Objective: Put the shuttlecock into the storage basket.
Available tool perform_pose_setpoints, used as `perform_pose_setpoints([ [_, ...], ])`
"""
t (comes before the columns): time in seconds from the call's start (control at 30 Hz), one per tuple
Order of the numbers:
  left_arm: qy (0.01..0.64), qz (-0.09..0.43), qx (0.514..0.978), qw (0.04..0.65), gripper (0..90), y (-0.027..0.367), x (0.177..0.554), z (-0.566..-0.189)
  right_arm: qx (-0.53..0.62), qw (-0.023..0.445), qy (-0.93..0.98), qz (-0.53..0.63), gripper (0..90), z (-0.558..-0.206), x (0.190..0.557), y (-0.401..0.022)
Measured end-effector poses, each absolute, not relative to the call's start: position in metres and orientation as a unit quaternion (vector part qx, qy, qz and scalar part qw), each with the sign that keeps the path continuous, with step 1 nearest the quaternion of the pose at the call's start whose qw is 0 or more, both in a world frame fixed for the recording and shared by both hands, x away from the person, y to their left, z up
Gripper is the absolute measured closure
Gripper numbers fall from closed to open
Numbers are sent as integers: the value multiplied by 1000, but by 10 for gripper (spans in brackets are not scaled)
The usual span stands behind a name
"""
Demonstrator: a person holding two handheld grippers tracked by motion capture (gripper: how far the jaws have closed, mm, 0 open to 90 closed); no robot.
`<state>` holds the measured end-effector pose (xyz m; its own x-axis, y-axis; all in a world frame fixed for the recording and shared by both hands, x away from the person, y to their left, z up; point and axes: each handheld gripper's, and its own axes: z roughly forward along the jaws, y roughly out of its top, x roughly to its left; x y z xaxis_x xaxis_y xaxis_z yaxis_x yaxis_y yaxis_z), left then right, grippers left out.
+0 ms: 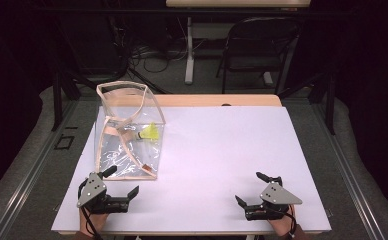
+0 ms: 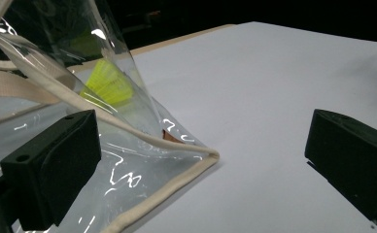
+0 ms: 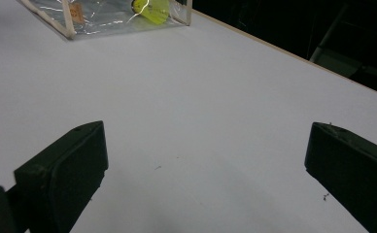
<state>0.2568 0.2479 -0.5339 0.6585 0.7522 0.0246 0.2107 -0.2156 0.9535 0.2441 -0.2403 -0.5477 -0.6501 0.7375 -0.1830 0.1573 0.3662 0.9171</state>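
A clear plastic bag (image 1: 127,135) with cream trim and straps stands on the white table (image 1: 222,150) at its left. Inside it lies a yellow shuttlecock (image 1: 151,132), seen through the plastic (image 2: 110,83) and at the far left (image 3: 152,8). My left gripper (image 1: 120,181) rests near the front left edge, open, just before the bag's near corner (image 2: 196,158); one jaw sits against the bag's plastic. My right gripper (image 1: 252,189) rests at the front right, open, with bare table between its jaws. A hand holds each gripper from below.
A dark folding chair (image 1: 259,50) and a table leg (image 1: 189,50) stand on the floor beyond the far edge, with cables lying about. The table's wooden far rim (image 1: 217,100) shows behind the white sheet.
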Motion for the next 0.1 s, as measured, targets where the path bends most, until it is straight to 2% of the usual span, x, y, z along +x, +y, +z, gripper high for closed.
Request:
perform_pose_setpoints([
  [0.1,330,249,738,533,0,248,257,-537,289,301,770,483,13,-548,244,-240],
])
